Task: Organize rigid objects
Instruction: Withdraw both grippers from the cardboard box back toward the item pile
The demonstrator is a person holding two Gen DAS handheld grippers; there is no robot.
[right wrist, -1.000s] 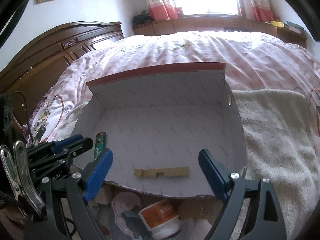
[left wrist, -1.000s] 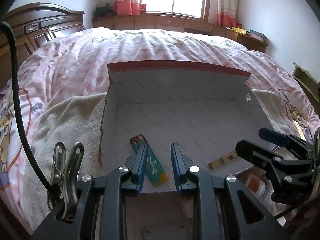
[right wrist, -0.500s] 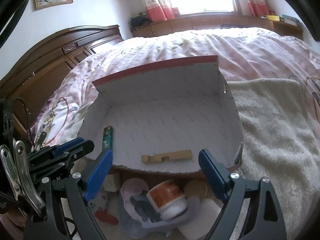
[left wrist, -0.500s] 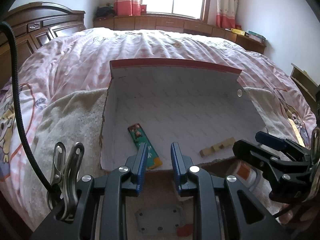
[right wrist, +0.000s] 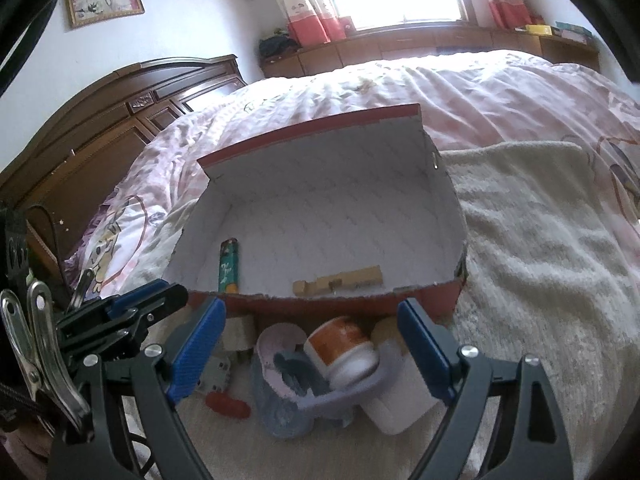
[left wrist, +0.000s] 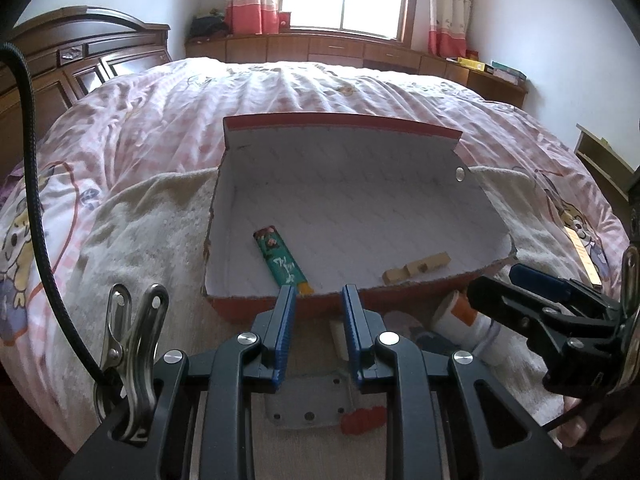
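Hovering just short of the red cardboard box with the white patterned lining, the left gripper has its blue-padded jaws drawn as close together as they go, with nothing held between them. The right gripper hangs beside it, also on the near side of the box, its jaws spread wide and empty.

Below the right gripper, against the box's near wall, a heap of small objects lies on the cream towel: a white bottle with an orange label on its side, resting in a pale lilac plastic cup; a white rectangular block beside it; a small red piece nearer the camera; and a grey metal plate with holes, seen under the left gripper.

Inside the box, a green printed flat packet lies near the left wall, its near end by the front edge. A pale notched wooden block lies toward the right, close to the front edge, well apart from the packet. The box's far flap stands upright. Box and towel rest on a pink patterned quilt.
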